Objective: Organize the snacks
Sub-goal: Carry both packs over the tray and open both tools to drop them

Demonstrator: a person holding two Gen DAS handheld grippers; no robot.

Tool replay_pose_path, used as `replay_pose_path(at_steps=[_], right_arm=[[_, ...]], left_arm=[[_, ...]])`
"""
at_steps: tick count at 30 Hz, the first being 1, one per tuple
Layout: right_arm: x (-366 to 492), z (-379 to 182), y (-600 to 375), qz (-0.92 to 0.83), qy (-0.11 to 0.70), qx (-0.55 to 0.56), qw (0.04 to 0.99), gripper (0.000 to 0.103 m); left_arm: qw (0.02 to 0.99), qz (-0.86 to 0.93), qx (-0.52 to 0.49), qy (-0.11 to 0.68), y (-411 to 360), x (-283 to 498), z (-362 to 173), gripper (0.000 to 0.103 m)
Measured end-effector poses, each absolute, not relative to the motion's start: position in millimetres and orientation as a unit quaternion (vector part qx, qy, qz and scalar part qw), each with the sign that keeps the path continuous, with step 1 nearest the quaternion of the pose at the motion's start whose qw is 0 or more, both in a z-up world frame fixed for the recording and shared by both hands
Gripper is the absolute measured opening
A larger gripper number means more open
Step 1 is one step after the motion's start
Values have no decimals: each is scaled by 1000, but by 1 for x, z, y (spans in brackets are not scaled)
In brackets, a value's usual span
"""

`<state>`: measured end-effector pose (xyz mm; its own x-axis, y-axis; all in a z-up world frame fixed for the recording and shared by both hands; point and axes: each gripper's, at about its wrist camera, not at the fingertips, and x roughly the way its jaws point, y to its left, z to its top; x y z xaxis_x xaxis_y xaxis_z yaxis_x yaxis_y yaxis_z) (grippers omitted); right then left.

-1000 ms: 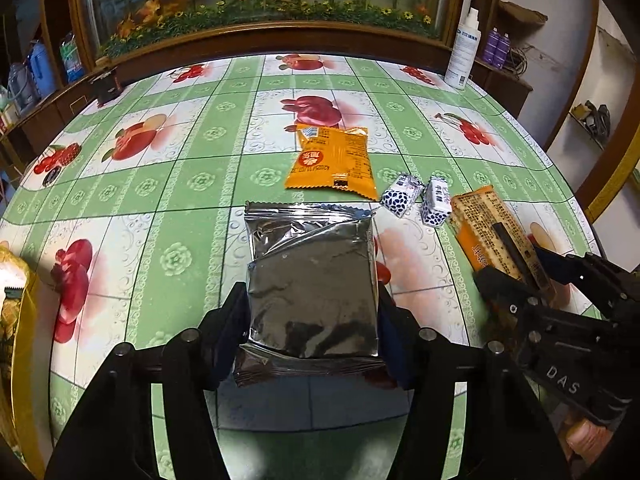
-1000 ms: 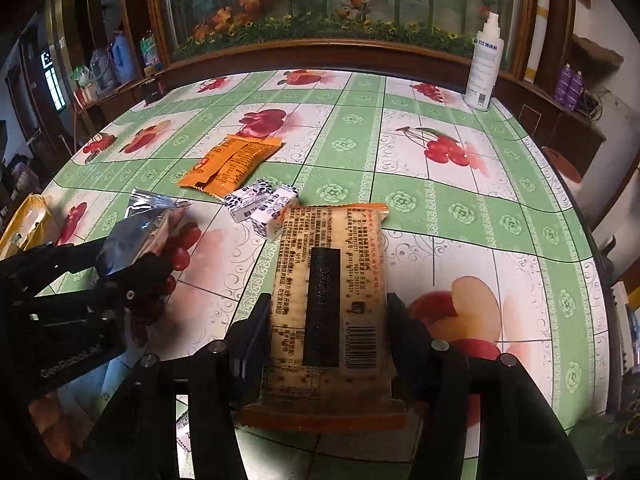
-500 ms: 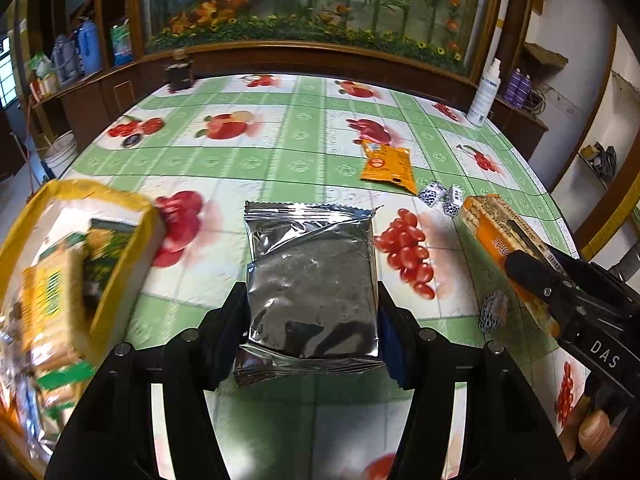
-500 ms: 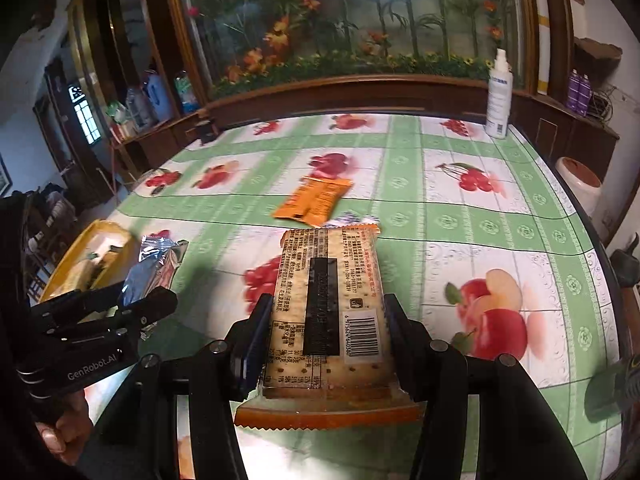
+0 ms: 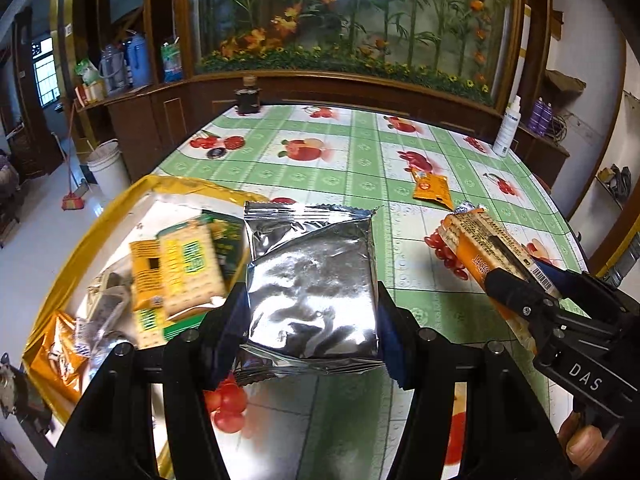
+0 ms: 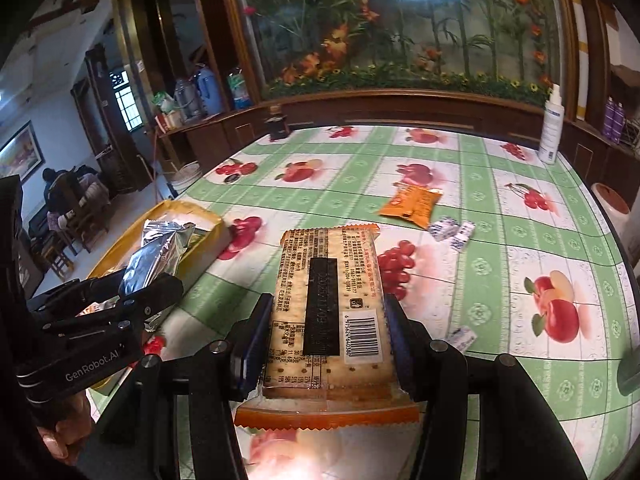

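**A:** Where do the two snacks stand?

**B:** The silver foil packet point(image 5: 310, 280) is clamped across its width by the left gripper point(image 5: 310, 322), both pads pressed into its sides, and it hangs in the air at the near edge of the yellow tray point(image 5: 100, 216). The cracker pack point(image 6: 328, 308) sits the same way in the right gripper point(image 6: 326, 348) — held by its long edges, barcode up, clear of the tablecloth point(image 6: 480, 280).

**A:** And what has changed in the last second?

**B:** Both hands have swung left and lifted. A second ago the left camera looked straight down the table with the tray barely showing at the frame's edge; now the tray fills the left of the view, with green-and-yellow cracker packs point(image 5: 188, 268) and an orange packet point(image 5: 52, 356) already lying in it. The grips have not altered.

**A:** So what does that mean for the tidying?

**B:** Probably that these two are on the carry leg, with the drop still to come. The foil packet is nearest, partly over the tray's rim; the cracker pack trails to its right, over the table.

**A:** Anything left out there?

**B:** Yes — an orange pouch point(image 6: 412, 204) and two small blue-and-white sweets point(image 6: 452, 232) further up the cloth, well apart from the tray, plus another small wrapped sweet point(image 6: 460, 338) beside the right gripper. The job looks to be partway through.
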<state>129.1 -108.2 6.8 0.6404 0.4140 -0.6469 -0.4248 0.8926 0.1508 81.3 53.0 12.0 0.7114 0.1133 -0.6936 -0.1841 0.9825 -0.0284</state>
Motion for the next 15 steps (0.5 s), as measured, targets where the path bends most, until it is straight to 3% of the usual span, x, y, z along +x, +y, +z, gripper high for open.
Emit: replay_pose_path(at_steps=[15], right_arm=[[104, 14, -57, 270, 346, -35, 898, 55]], left_arm=[[924, 133, -65, 354, 101, 49, 14, 59]])
